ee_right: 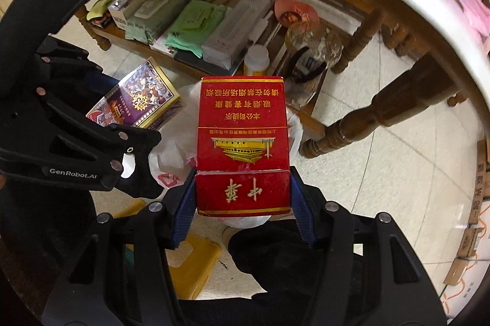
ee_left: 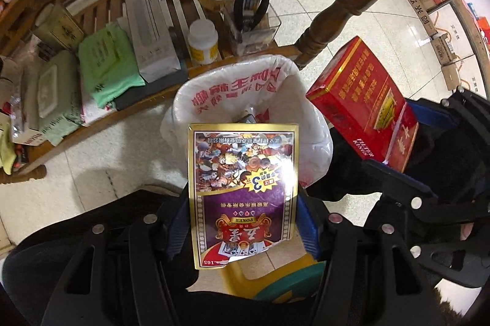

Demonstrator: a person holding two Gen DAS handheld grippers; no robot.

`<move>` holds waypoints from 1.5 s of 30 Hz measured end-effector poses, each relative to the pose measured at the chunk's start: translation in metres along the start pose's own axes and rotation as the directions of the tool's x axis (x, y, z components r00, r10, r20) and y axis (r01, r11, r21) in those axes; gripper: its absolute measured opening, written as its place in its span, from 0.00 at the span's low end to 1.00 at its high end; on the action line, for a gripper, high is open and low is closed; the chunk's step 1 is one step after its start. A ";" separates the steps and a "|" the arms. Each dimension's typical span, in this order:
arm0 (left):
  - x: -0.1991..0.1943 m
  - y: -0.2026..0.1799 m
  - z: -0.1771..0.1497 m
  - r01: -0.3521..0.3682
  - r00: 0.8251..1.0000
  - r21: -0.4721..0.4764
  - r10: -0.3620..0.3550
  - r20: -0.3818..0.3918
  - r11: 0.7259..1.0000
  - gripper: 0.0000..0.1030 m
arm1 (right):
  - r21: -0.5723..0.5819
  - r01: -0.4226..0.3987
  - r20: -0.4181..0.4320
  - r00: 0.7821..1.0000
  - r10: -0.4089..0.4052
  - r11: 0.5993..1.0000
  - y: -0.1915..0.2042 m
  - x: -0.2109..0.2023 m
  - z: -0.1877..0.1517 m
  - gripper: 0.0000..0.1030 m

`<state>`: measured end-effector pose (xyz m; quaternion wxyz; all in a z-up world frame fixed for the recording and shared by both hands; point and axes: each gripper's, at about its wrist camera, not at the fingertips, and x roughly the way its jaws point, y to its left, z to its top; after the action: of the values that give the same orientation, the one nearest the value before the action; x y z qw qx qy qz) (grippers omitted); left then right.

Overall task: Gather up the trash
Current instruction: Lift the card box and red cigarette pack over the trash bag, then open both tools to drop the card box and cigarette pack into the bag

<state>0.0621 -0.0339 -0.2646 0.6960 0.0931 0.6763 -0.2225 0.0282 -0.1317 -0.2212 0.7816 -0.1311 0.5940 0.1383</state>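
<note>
Two hand-held grippers point down over a bin (ee_left: 245, 99) lined with a white bag, at frame centre. Left hand-held gripper (ee_left: 242, 219) is clamped on a purple and gold card box (ee_left: 243, 188). Right hand-held gripper (ee_right: 243, 203) is clamped on a red cigarette pack (ee_right: 243, 142). Behind the bin, at upper left, a low wooden shelf (ee_left: 147, 102) carries wipes and a bottle.

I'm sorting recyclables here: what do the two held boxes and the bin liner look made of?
Poker card box: glossy printed cardboard, probably foil-edged; it throws glare and one corner is torn.
Red cigarette box: printed card with gold trim, creased at the lid fold.
Bin liner: thin white plastic film, wrinkled and slightly translucent.
</note>
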 end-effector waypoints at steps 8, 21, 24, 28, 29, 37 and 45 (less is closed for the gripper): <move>0.034 0.011 0.018 0.043 0.998 -0.077 -0.047 -0.050 0.996 0.57 | 0.033 0.002 -0.061 0.998 0.000 0.999 -0.011 0.037 -0.002 0.54; 0.092 0.030 0.041 0.073 0.985 -0.179 -0.099 -0.139 0.981 0.57 | 0.071 -0.039 -0.184 0.982 0.051 0.997 -0.018 0.097 -0.006 0.54; 0.105 0.032 0.044 0.074 0.982 -0.196 -0.105 -0.158 0.978 0.57 | 0.077 -0.049 -0.212 0.975 0.064 0.996 -0.018 0.110 -0.006 0.54; 0.115 0.033 0.046 0.063 0.981 -0.189 -0.096 -0.169 0.980 0.57 | 0.082 -0.055 -0.242 0.968 0.073 0.995 -0.017 0.126 -0.007 0.54; 0.118 0.034 0.047 0.063 0.980 -0.193 -0.097 -0.174 0.979 0.57 | 0.085 -0.057 -0.251 0.965 0.076 0.995 -0.017 0.131 -0.007 0.54; 0.143 0.038 0.051 0.093 0.964 -0.216 -0.142 -0.223 0.972 0.57 | 0.090 -0.087 -0.318 0.942 0.111 0.992 -0.010 0.157 -0.014 0.54; 0.154 0.042 0.052 0.080 0.957 -0.223 -0.138 -0.255 0.971 0.57 | 0.117 -0.124 -0.347 0.925 0.157 0.985 -0.012 0.169 -0.016 0.54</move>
<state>0.1251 -0.0470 -0.4201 0.5904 0.0106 0.7882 -0.1732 0.0616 -0.1381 -0.3883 0.6548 -0.0744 0.7389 0.1402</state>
